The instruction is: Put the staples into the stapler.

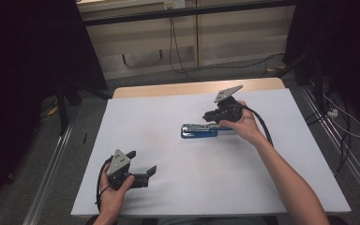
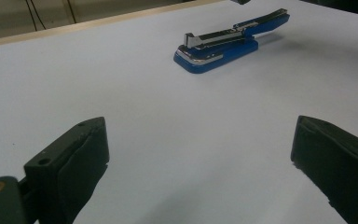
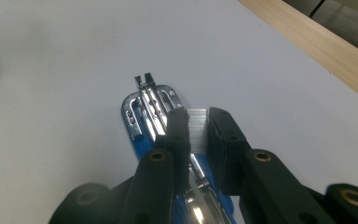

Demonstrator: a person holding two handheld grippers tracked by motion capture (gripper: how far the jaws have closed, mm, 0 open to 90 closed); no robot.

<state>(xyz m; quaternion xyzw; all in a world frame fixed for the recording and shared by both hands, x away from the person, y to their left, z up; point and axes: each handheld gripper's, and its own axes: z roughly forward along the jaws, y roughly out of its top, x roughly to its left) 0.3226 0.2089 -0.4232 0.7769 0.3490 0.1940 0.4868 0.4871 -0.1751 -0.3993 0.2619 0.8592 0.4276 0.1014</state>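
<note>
My right hand-held gripper (image 3: 196, 128) pinches a staple strip (image 3: 196, 125) over the open stapler (image 3: 145, 107), seemingly for loading; the left hand-held gripper (image 2: 200, 158) waits wide open, empty.

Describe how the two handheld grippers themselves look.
Both the left gripper and the right gripper are black with a grey three-cornered plate on top and a black cable trailing back. Their jaws are blocky and black, with brass-coloured pivot holes. The person's forearms are bare, no sleeves.

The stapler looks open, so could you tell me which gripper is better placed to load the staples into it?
The right. The right gripper sits directly over the stapler, jaws shut on a strip of staples above the open channel. The left gripper is open and apart from it, near the table's front edge.
</note>
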